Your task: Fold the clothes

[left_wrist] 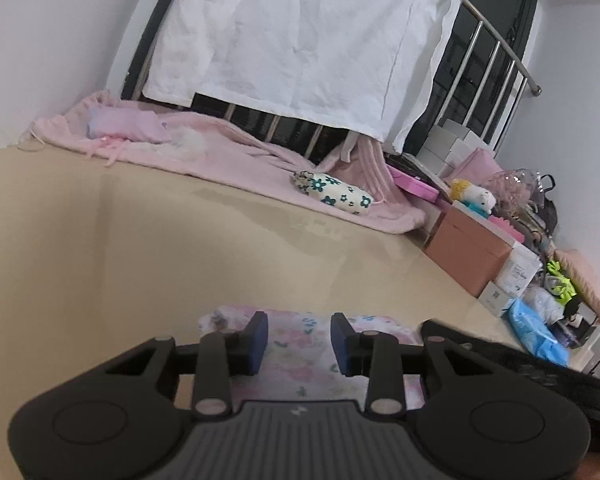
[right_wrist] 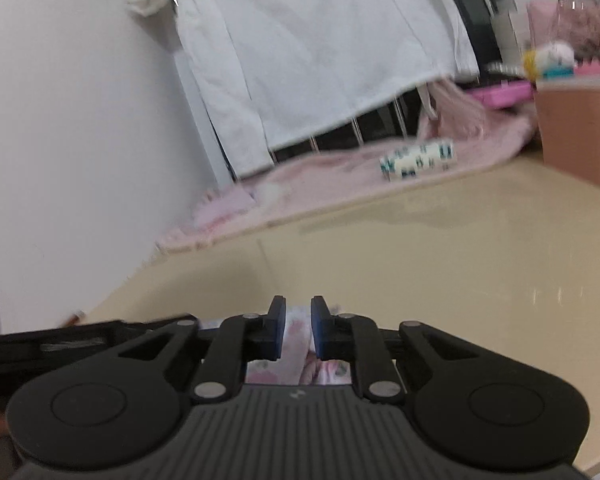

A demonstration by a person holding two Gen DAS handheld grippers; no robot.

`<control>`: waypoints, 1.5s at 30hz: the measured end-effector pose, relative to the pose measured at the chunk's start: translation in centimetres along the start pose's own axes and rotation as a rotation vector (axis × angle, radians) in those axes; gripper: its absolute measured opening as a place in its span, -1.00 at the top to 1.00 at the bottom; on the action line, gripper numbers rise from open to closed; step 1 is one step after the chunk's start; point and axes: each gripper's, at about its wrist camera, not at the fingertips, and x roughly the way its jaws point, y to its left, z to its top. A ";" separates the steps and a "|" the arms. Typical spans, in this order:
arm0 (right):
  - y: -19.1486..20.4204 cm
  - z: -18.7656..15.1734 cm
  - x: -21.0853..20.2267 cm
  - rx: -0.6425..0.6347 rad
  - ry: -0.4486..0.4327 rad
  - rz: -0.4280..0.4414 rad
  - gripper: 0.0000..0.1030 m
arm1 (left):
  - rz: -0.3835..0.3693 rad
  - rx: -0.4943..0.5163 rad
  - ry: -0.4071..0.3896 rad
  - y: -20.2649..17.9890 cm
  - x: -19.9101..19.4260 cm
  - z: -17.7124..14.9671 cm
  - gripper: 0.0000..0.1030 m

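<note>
A folded pink floral garment [left_wrist: 296, 344] lies flat on the beige table [left_wrist: 180, 240] near its front edge. My left gripper [left_wrist: 299, 340] hovers over it, open, with its blue pads wide apart and the cloth showing between them. In the right wrist view, my right gripper [right_wrist: 299, 330] sits low over the same floral garment [right_wrist: 298, 364]. Its jaws stand a narrow gap apart, cloth shows through the gap, and no pinch is visible. The right gripper's black body [left_wrist: 520, 364] appears at the garment's right side in the left wrist view.
A pink blanket [left_wrist: 228, 148] and a small floral pouch [left_wrist: 332, 192] lie at the table's far side below a white sheet [left_wrist: 300, 40] hung on a metal rail. Boxes [left_wrist: 472, 252], a plush toy [left_wrist: 476, 196] and bags crowd the right. A wall stands on the left.
</note>
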 end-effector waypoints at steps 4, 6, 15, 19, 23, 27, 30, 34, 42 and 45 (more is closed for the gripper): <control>-0.7 -0.7 2.1 0.064 0.066 -0.017 0.72 | 0.012 0.017 0.015 0.0 0.3 -0.4 0.36; -0.9 -0.8 2.0 0.088 0.061 -0.010 0.67 | 0.012 0.022 0.013 0.0 0.4 -0.6 0.35; -1.9 -0.5 2.3 0.173 0.098 0.056 0.88 | -0.001 0.014 0.019 0.5 0.6 -0.8 0.34; -4.2 -0.3 2.3 0.402 0.103 0.150 0.97 | -0.007 0.009 0.024 0.7 0.7 -0.8 0.34; -6.6 -0.6 2.4 0.578 0.137 0.212 0.92 | -0.002 0.019 0.027 0.5 0.7 -1.0 0.34; -2.4 0.7 0.4 0.248 0.017 0.049 0.16 | 0.002 0.021 0.027 0.4 0.7 -1.0 0.33; 0.0 1.2 1.1 0.078 0.001 -0.014 0.02 | 0.002 0.024 0.028 0.4 0.7 -1.0 0.32; 0.1 0.8 3.4 0.096 0.068 -0.021 0.36 | 0.002 0.028 0.030 0.3 0.8 -0.9 0.32; -5.9 -0.2 4.1 0.595 0.138 0.177 0.88 | 0.002 0.005 0.038 0.8 0.7 -0.8 0.30; -6.7 0.1 3.1 0.585 0.125 0.151 0.72 | 0.001 -0.026 0.045 1.3 0.5 -0.6 0.28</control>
